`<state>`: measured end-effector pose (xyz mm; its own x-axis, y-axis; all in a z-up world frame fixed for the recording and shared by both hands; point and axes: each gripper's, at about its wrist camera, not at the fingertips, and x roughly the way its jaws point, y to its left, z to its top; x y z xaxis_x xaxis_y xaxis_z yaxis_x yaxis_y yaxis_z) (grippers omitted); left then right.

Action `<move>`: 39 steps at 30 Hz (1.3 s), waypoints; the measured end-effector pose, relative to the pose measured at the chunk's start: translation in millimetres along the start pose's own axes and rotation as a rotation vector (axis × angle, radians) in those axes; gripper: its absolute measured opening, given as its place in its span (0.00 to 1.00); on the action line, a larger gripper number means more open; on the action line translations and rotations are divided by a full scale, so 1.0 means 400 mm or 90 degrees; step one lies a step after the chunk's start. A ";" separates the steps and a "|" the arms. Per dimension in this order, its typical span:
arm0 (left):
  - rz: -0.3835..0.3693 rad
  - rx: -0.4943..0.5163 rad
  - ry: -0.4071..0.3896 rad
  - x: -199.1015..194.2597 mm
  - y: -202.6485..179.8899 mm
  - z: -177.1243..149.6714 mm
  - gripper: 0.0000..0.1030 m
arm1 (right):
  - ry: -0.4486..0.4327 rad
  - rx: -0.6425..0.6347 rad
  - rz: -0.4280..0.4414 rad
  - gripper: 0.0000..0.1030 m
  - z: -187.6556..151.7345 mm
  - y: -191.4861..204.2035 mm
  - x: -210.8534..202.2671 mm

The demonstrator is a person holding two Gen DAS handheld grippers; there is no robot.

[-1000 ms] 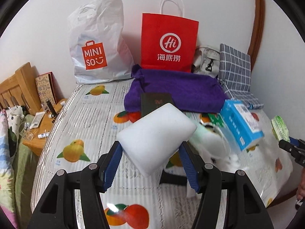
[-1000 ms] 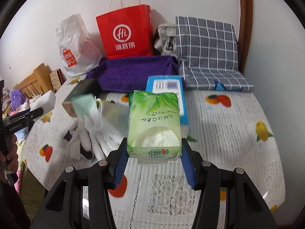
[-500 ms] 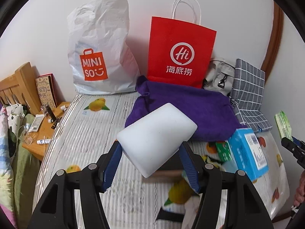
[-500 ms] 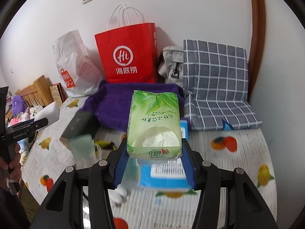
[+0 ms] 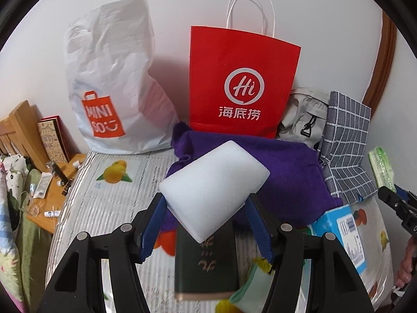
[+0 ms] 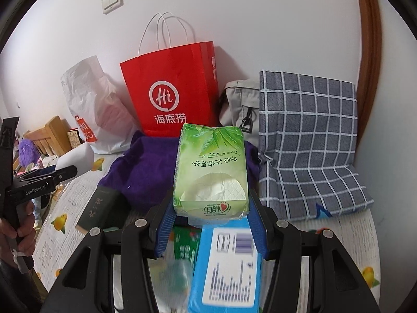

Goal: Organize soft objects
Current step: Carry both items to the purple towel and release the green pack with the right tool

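My left gripper (image 5: 206,224) is shut on a white sponge block (image 5: 213,187) and holds it above the bed, in front of a purple towel (image 5: 286,172). My right gripper (image 6: 211,224) is shut on a green tissue pack (image 6: 211,172) held above a blue box (image 6: 229,266). The sponge and left gripper also show at the left of the right wrist view (image 6: 75,161). The tissue pack shows at the right edge of the left wrist view (image 5: 381,169).
A red paper bag (image 5: 242,83) and a white MINISO bag (image 5: 112,83) stand against the wall. A grey checked cushion (image 6: 307,140), a beige bag (image 6: 239,104) and a dark green book (image 5: 206,263) lie on the fruit-print bed cover (image 5: 104,208). A wooden side table (image 5: 52,203) is at the left.
Both grippers have moved forward and up toward the bags at the wall, each keeping its hold. The bags and purple towel now appear closer.
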<state>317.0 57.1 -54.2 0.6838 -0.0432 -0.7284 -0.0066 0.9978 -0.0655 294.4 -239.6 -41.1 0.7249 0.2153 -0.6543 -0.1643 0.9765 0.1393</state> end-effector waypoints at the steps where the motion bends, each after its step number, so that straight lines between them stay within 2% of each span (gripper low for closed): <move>1: 0.003 -0.001 0.004 0.011 -0.002 0.009 0.59 | 0.004 -0.002 -0.001 0.50 0.010 -0.002 0.015; 20: -0.029 -0.057 0.055 0.230 0.000 0.157 0.60 | 0.041 -0.025 0.038 0.50 0.171 -0.013 0.263; 25: -0.063 -0.084 0.091 0.319 0.011 0.156 0.60 | 0.084 -0.035 0.044 0.51 0.174 -0.017 0.348; 31: -0.057 -0.104 0.136 0.417 0.026 0.147 0.60 | 0.153 -0.038 0.042 0.51 0.148 -0.036 0.450; 36: -0.041 -0.086 0.147 0.446 0.010 0.157 0.60 | 0.218 -0.030 0.044 0.51 0.116 -0.052 0.529; 39: -0.053 -0.074 0.159 0.471 0.000 0.152 0.61 | 0.252 -0.024 0.048 0.51 0.093 -0.054 0.560</move>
<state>490.5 52.1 -150.0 0.4847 -0.1499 -0.8617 -0.0520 0.9785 -0.1995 485.3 -212.4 -163.0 0.3975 0.2604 -0.8799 -0.2370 0.9555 0.1757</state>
